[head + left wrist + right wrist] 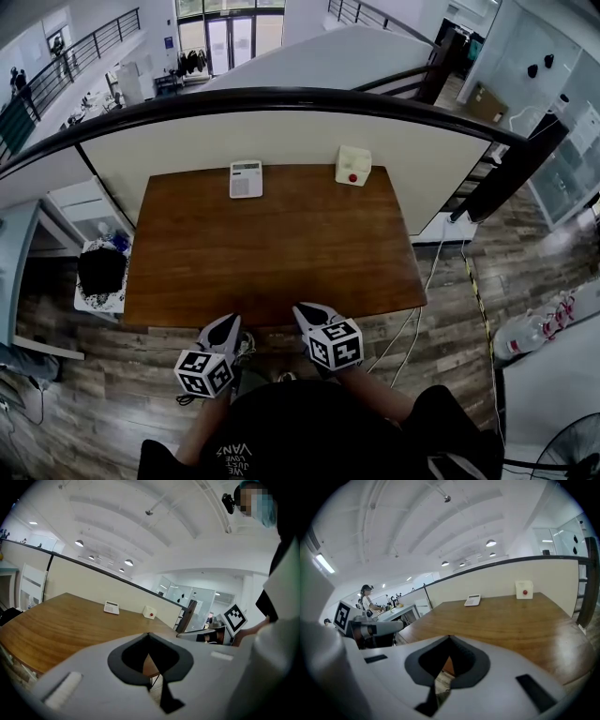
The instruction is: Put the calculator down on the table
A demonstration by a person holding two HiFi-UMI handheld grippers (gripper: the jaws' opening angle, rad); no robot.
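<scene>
The flat white calculator (246, 178) lay at twelve o'clock on the brown wooden bench (281, 262), apparently already down. The left claw (228, 325) and right claw (302, 311) sat closed and empty at six o'clock. A needless reach could knock it askew.

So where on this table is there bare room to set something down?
Nearly the whole table is bare, from the near edge, by the shut, empty left gripper and right gripper, up to the far edge. Only that far edge holds things: the calculator and the white box, with a bare gap between them.
</scene>
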